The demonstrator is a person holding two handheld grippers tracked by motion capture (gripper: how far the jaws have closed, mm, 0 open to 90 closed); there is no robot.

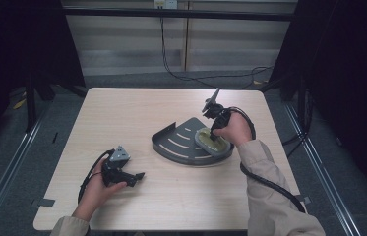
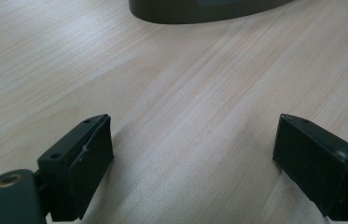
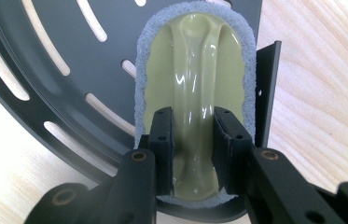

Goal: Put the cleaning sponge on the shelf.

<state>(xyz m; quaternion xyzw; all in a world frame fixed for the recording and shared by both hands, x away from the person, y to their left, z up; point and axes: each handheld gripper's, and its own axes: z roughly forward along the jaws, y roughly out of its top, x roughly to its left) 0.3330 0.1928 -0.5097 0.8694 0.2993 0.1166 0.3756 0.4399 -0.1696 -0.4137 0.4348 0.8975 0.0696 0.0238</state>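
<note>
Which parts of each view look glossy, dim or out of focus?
High view: the surroundings are dark and the wooden table evenly lit. Left gripper view: the tool looks soft close up, and the dark tray is blurred. Right gripper view: glare streaks run along the scrubber handle's ridge.

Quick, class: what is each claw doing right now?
Left claw: open, empty, above bare table.
Right claw: closed on the handle of the scrubber in the dark tray.
</note>
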